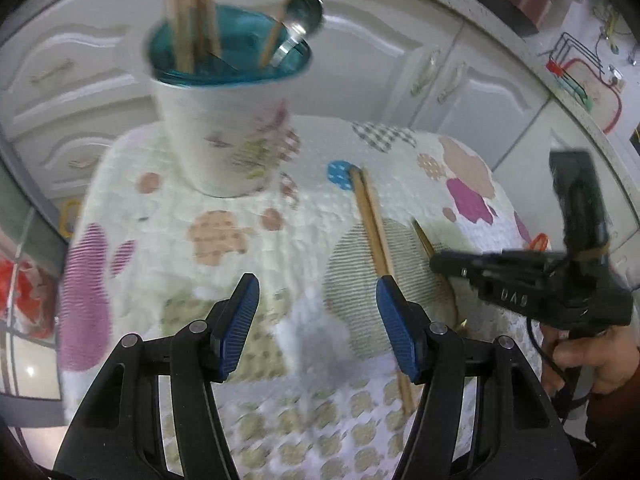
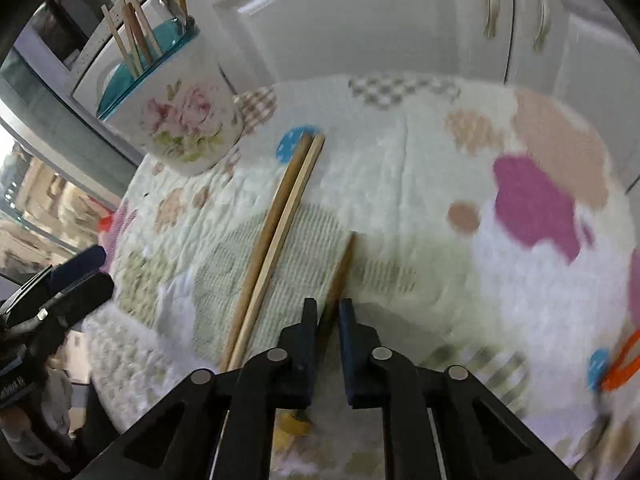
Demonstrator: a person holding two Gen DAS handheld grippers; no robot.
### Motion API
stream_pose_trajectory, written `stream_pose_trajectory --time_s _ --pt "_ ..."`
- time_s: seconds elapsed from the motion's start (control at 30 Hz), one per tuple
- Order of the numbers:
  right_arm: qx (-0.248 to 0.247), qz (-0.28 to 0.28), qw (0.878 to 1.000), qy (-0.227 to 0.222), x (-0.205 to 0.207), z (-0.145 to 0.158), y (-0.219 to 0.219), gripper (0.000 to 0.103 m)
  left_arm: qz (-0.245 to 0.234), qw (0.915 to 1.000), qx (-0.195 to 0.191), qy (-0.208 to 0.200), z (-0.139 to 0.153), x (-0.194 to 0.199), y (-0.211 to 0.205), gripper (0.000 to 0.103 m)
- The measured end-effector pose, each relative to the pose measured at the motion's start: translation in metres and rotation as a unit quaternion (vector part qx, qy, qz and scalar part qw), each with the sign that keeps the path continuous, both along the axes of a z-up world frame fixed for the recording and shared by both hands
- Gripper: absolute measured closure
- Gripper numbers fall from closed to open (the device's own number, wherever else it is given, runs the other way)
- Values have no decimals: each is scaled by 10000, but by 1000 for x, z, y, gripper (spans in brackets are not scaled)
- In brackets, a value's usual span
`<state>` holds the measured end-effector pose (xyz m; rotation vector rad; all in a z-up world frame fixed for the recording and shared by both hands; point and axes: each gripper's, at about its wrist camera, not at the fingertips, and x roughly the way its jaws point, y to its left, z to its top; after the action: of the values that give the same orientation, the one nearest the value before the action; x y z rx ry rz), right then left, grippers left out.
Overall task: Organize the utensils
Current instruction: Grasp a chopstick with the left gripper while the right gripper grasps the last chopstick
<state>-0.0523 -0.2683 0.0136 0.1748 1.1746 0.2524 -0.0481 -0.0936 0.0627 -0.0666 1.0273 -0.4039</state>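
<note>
A white floral utensil cup (image 1: 224, 120) with a teal inside stands at the back of the patterned cloth; it holds several chopsticks and a metal spoon (image 1: 302, 16). It also shows in the right wrist view (image 2: 180, 112). A pair of wooden chopsticks (image 2: 276, 240) lies on the cloth, also seen in the left wrist view (image 1: 372, 232). My right gripper (image 2: 328, 312) is shut on a single darker chopstick (image 2: 342, 264) just right of the pair. My left gripper (image 1: 316, 304) is open and empty above the cloth, left of the pair.
The patterned quilted cloth (image 1: 240, 240) covers a small table in front of white cabinet doors (image 1: 360, 60). An orange object (image 2: 624, 356) lies at the cloth's right edge. The right gripper's body (image 1: 540, 284) is close on the left gripper's right.
</note>
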Motion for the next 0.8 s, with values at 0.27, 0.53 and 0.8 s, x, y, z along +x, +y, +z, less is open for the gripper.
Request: stream_pose_trajectory --time_s 0.27,0.53,0.8 --pt "55 -317 9992 220 10 -2 -27 96 -209 9985 36 507 -36 50 -41 56" --pt "343 -378 9981 346 17 0 -41 95 -442 9976 371 385 -41 67 -67 58" --pt "404 -336 9982 298 32 5 -31 94 -397 9973 431 440 -42 66 -45 95"
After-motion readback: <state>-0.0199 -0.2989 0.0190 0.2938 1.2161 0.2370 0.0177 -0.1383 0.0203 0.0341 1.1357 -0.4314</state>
